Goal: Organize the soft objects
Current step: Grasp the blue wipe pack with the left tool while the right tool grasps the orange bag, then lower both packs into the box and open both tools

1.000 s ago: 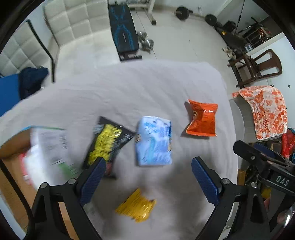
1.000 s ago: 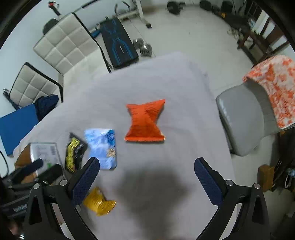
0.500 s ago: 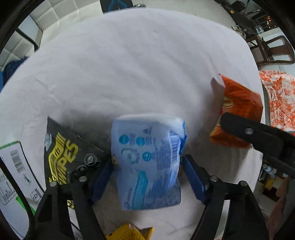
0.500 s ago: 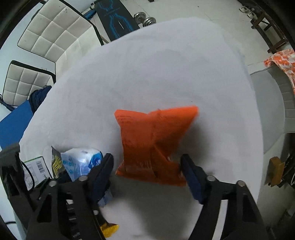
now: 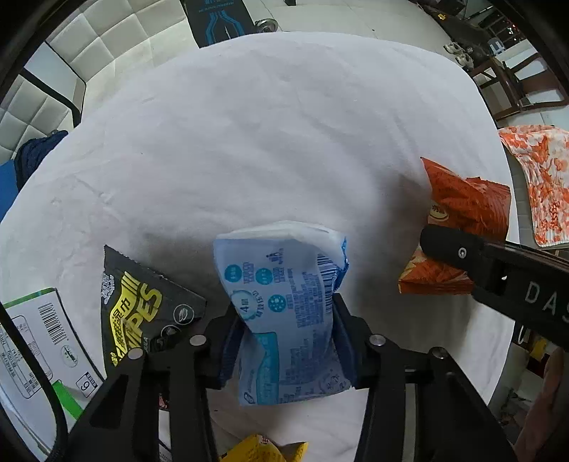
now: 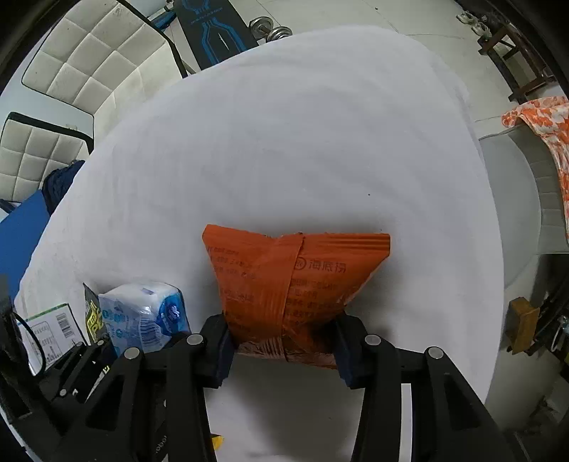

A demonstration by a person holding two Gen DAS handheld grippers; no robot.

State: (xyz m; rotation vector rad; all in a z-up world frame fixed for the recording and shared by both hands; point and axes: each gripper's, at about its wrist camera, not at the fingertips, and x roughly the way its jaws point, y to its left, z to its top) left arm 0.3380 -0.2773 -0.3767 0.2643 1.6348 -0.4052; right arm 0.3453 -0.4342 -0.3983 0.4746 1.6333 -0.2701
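Both jaws have closed: left gripper pinches blue tissue pack; right gripper pinches orange bag.

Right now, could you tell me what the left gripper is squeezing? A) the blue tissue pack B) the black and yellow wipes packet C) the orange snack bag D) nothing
A: the left gripper pinches the blue tissue pack, creasing its waist.

White cloth covers the table; quilted chairs stand at its far left, a dark blue garment on one; a bench and dumbbell lie on the floor beyond; an orange floral cloth drapes a grey chair at right; wooden chairs stand behind.
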